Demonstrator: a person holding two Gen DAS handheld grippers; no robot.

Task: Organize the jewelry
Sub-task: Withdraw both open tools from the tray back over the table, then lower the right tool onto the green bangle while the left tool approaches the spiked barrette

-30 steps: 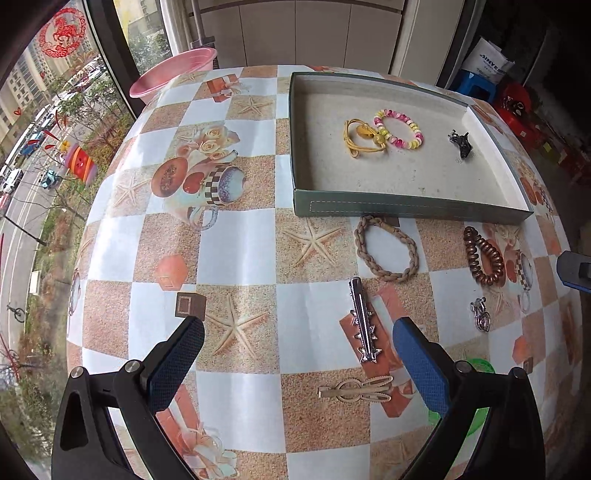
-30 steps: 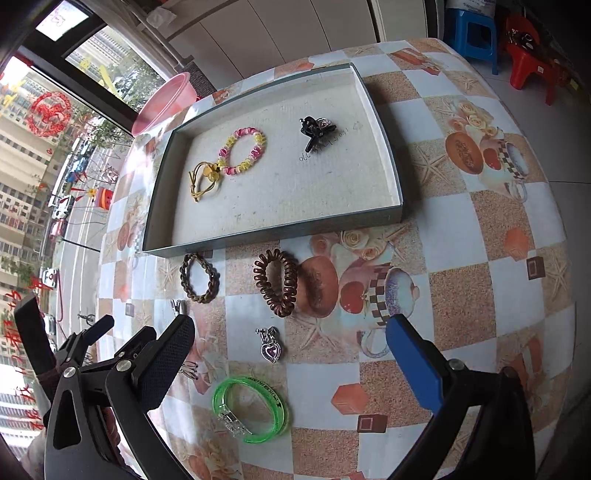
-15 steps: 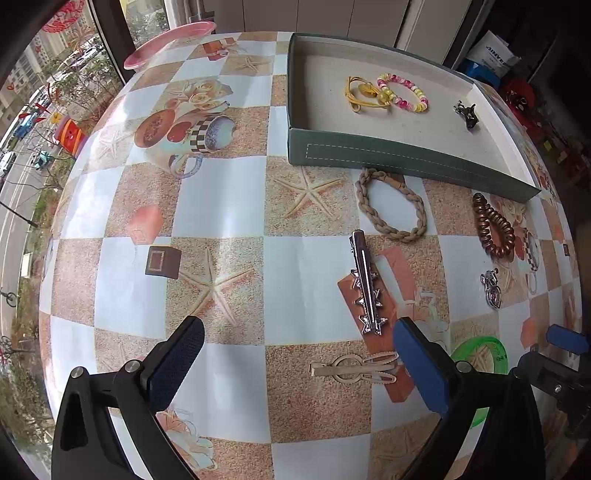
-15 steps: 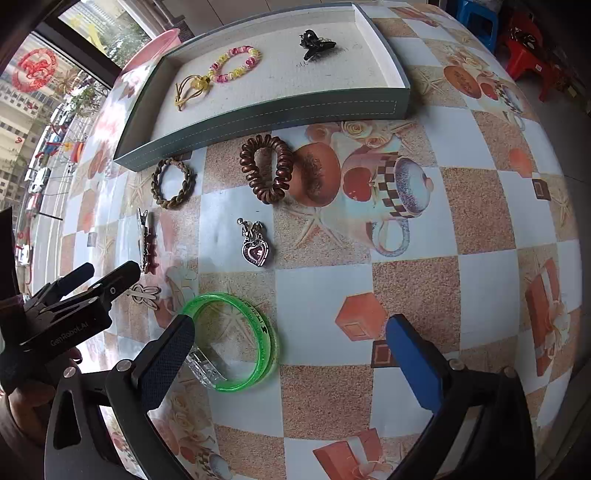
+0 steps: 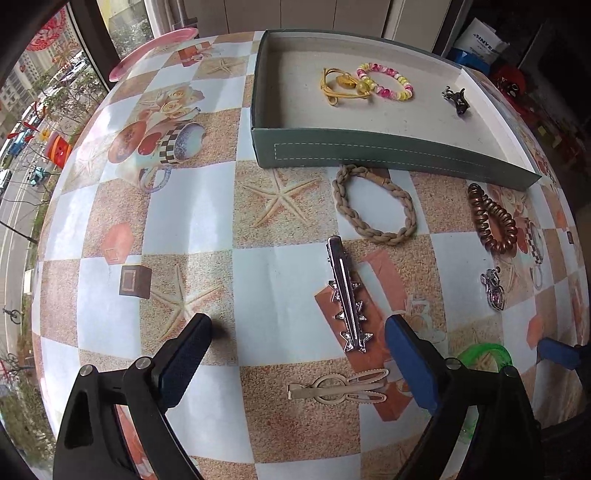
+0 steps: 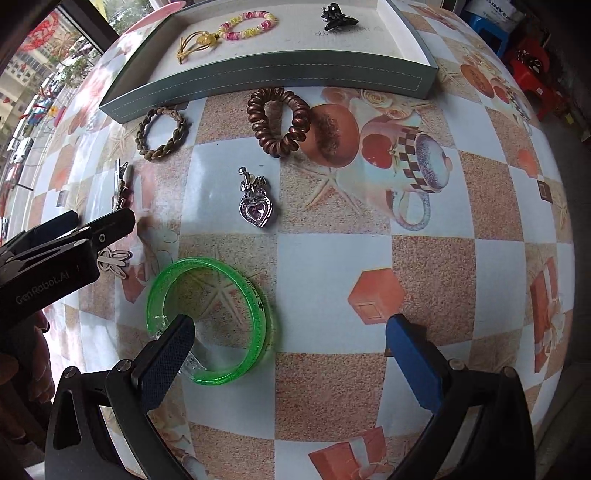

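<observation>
While both sets of jaws are standing wide apart and gripping nothing, the left gripper [image 5: 297, 343] is hovering low over the table [image 5: 192, 229], with the silver star hair clip [image 5: 347, 295] lying between its fingers, closer to the right one. Just below that clip, the beige loop hair clip [image 5: 338, 386] is resting crosswise on the checked cloth. The right gripper [image 6: 290, 339] is hanging over the green bangle [image 6: 210, 317]; its left finger is overlapping the bangle's near rim, while its right finger is sitting well apart over bare cloth. Beyond the bangle, the heart pendant [image 6: 255, 205] is lying flat, and farther on the brown spiral hair tie [image 6: 279, 122] and the braided bracelet [image 6: 162, 133] are lying just beside the front wall of the grey-green tray [image 6: 266, 79]. Inside the tray, the yellow hair tie [image 6: 195, 42] is touching the pink-and-yellow bead bracelet [image 6: 245, 24], with the black claw clip [image 6: 338, 18] sitting apart to their right.
</observation>
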